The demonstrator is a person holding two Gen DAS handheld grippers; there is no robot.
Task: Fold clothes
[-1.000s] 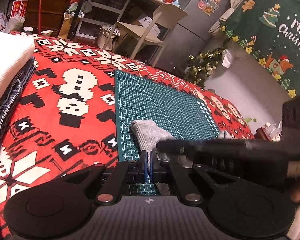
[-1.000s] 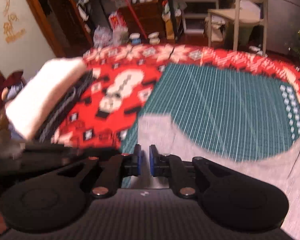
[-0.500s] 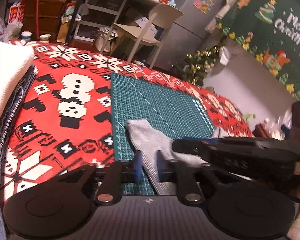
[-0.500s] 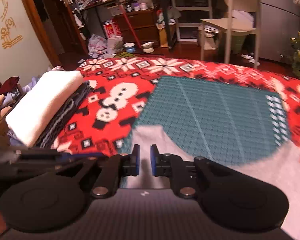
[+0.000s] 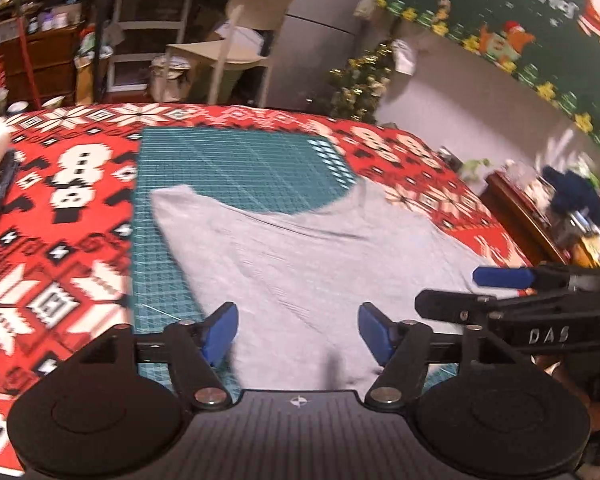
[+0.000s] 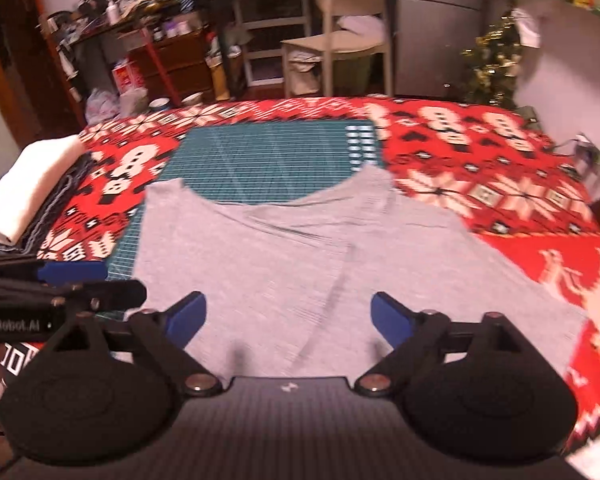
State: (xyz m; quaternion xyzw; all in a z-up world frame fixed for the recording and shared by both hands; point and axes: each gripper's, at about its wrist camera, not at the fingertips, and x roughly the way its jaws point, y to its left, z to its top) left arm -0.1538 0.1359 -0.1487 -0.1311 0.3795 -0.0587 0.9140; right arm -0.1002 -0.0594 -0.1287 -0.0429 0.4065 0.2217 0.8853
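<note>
Left gripper (image 5: pixel 298 330): jaws have just been opening and are now standing well apart, blue pads (image 5: pixel 220 332) spread to either side of the lower centre of the left wrist frame. Nothing is clamped between them; the grey garment (image 5: pixel 300 256) is lying flat beneath and beyond the gap. A second ago these pads were pressed together on a bunched fold of the same cloth.

Right gripper (image 6: pixel 288 322): jaws have also just been opening and are standing wider still, nothing between the pads, grey garment (image 6: pixel 300 256) spread below. A second ago they were nearly together.

The garment is now filling the middle of both frames, lying over the near part of the green cutting mat (image 5: pixel 236 160) and reaching right onto the red patterned blanket (image 5: pixel 60 216). Its far edge is showing a curved scoop with the mat visible inside it. Earlier only a small grey lump was showing low in the left wrist frame. A long crease is running diagonally down the cloth in the right wrist frame.

Each gripper is appearing in the other's view: the right gripper (image 5: pixel 504 278) at the right edge of the left wrist frame, the left gripper (image 6: pixel 72 272) at the left edge of the right wrist frame.

A folded stack (image 6: pixel 28 196), white on top of darker layers, is sitting at the left edge of the right wrist frame. A pale chair (image 6: pixel 348 32) is standing beyond the blanket, upper centre. Both frames are somewhat motion-blurred.
</note>
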